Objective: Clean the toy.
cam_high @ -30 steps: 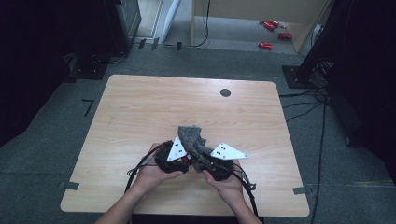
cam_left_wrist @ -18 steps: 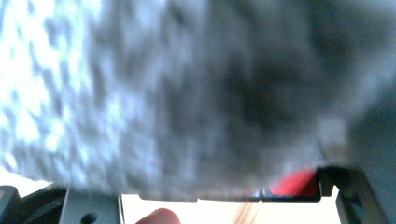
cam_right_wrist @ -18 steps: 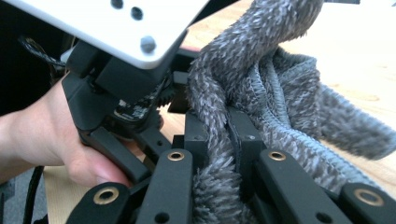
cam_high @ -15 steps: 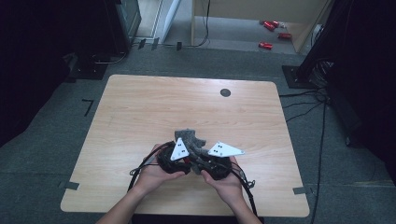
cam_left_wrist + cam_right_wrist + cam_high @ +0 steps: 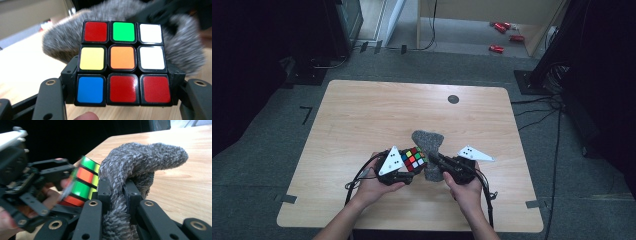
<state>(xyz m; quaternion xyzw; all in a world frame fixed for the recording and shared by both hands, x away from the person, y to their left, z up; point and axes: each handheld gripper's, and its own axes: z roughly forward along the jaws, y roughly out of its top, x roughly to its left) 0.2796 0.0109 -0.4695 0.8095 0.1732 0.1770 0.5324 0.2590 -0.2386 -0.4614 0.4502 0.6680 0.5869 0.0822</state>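
The wooden table lay beneath both tools, its near edge by the person's hands. A grey fuzzy cloth was pinched in the right gripper, its jaws pressed on a fold while the free end stretched ahead and drooped beyond them. Just left of it, touching the cloth, the left gripper clamped a scrambled puzzle cube by its lower sides, orange centre facing that gripper's camera.
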